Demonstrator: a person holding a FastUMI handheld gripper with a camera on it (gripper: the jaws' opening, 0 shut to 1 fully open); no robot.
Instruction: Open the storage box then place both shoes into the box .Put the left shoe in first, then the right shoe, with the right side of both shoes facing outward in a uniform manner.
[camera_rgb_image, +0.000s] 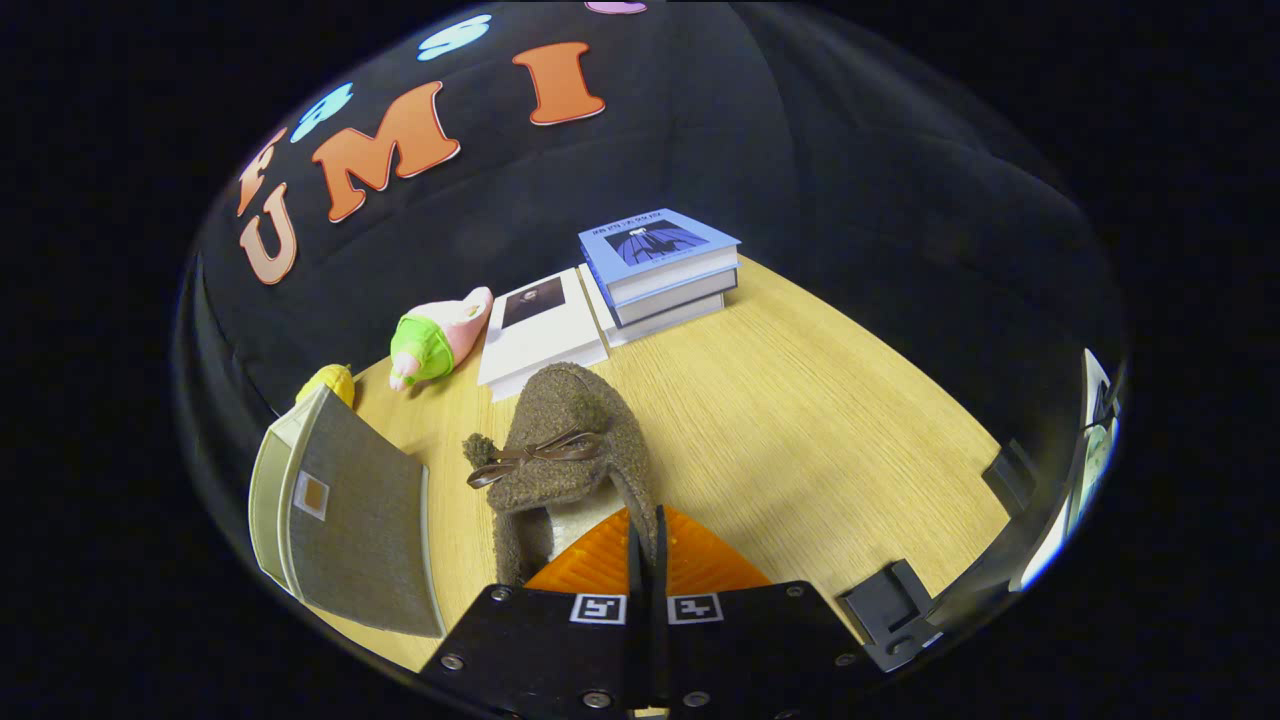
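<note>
A brown fuzzy shoe (570, 440) with a dark bow on top hangs just ahead of my fingers, toe pointing away from me. My gripper (647, 535) is shut on the rim of the shoe's opening, with the pale lining showing beside the fingers. The storage box (340, 510), beige with a grey fabric panel, stands on the wooden table (800, 420) to the left of the shoe. I cannot tell from here how far the box is open.
Beyond the shoe lie a white book (540, 325) and a stack of blue-covered books (660, 265). A pink and green plush toy (440, 340) and a yellow object (330, 382) sit behind the box. Black brackets (890, 610) line the table's right edge.
</note>
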